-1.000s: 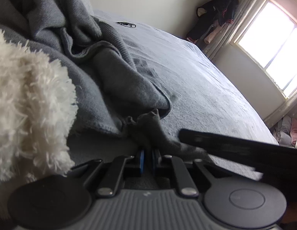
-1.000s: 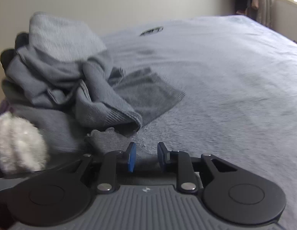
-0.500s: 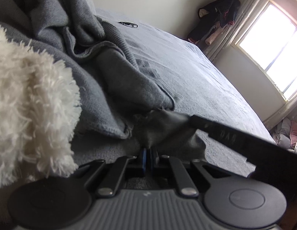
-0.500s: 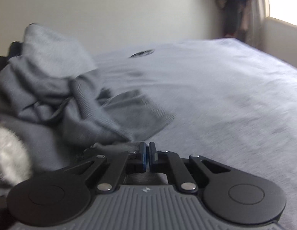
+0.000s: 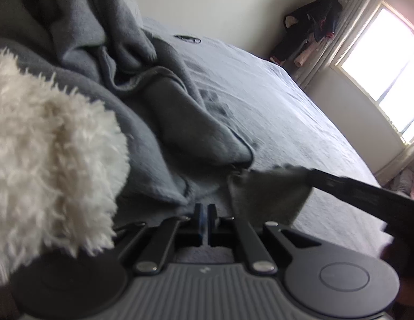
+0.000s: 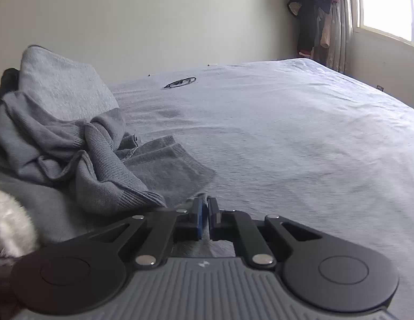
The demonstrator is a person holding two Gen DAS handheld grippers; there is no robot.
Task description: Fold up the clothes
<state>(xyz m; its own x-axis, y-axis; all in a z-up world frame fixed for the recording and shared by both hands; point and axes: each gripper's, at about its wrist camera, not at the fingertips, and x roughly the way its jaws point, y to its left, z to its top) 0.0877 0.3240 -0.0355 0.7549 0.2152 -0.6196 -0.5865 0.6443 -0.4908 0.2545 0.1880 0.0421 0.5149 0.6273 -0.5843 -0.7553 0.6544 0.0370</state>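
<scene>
1. My left gripper point(image 5: 205, 220) sits low over the pale grey-blue bedsheet point(image 5: 281, 122); its blue-padded jaws are pressed together, and I cannot tell whether any cloth is pinched between them.
2. Just right of it, a small dark grey piece of cloth point(image 5: 268, 194) hangs taut from the tip of my right gripper point(image 6: 205, 217), whose black body crosses the left view.
3. In the right view those jaws are closed to a narrow slit with a bit of grey fabric showing at the tips.
4. The crumpled grey knitted garments point(image 6: 81, 154) lie heaped on the bed's left side.
5. A fluffy white item point(image 5: 46, 165) sits beside the heap, close to the left camera.
6. A pair of dark-framed glasses point(image 6: 180, 82) rests far back on the sheet.
</scene>
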